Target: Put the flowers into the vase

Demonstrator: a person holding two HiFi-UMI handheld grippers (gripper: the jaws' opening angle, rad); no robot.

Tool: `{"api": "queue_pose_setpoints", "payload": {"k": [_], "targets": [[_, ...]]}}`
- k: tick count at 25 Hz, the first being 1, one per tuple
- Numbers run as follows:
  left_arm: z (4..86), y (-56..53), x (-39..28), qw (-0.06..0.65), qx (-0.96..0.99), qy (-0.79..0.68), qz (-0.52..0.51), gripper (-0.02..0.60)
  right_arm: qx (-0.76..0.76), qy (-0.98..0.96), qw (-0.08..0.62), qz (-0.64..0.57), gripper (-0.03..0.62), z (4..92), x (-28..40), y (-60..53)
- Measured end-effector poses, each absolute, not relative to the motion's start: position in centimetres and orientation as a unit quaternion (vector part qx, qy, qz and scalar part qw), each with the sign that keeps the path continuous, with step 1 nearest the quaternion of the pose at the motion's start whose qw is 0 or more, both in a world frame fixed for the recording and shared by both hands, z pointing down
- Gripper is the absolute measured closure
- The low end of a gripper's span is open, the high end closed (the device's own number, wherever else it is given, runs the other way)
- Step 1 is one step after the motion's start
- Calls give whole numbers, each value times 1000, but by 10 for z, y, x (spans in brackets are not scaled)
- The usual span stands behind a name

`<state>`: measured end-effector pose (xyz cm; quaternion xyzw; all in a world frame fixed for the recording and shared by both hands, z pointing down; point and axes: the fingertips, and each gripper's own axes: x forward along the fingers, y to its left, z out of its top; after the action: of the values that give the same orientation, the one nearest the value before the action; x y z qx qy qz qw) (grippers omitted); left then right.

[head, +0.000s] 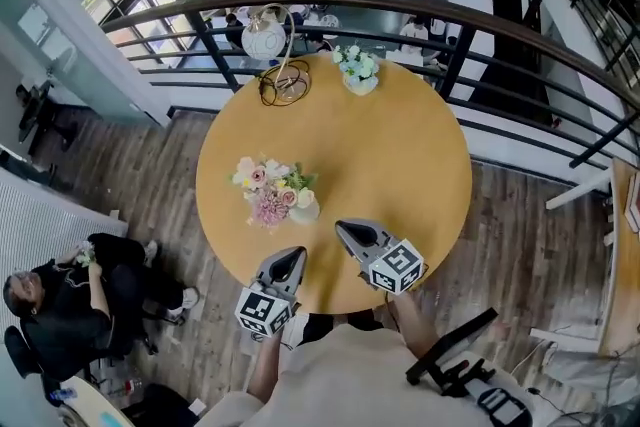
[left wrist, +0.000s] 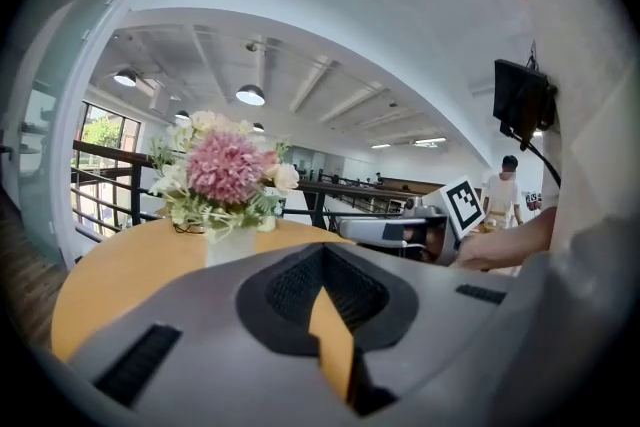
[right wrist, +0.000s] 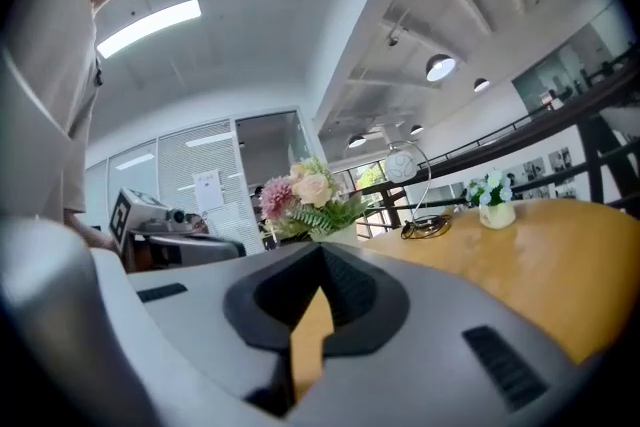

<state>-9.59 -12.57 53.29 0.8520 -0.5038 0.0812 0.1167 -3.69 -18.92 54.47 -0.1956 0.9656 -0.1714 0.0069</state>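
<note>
We are holding both claws shut together and empty: the left claw (head: 289, 258) at seven o'clock of the round counter (head: 410, 165), the right claw (head: 352, 231) at six. The flowers (head: 265, 187) are already standing in the white vase (head: 305, 208) at nine o'clock (a second small pot (head: 359, 75) is standing at twelve). We are judging the task done. The best move now is drawing back slowly, without brushing the blooms.

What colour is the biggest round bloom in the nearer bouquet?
Pink: the fluffy round bloom, clearest in left gripper view.
</note>
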Motion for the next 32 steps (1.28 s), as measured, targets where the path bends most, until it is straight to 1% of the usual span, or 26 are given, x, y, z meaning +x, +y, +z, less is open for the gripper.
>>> {"api": "queue_pose_setpoints", "payload": {"k": [4,9,13,17,20,25,32], "targets": [[535,-127,-77,111,867,-479,84,575,-196,968,-29,-155,583,555,-26,-172],[527,-121,-69,86,885,-450,85,575,-236,961,-35,-143,585,557,-14,-157],[528,-92,-81,77,890,-443,78,575,-258,956,-23,-137,585,548,-23,-132],[535,-46,-107,85,892,-438,70,575,-274,954,-19,-121,586,538,-49,-89],[532,-13,-116,83,898,-427,64,575,-281,952,-27,-116,586,535,-62,-54],[523,26,-115,68,911,-404,51,575,-318,943,-30,-95,586,525,-65,-14],[501,64,-139,61,916,-395,26,575,-331,939,-60,-78,586,511,-90,40]]}}
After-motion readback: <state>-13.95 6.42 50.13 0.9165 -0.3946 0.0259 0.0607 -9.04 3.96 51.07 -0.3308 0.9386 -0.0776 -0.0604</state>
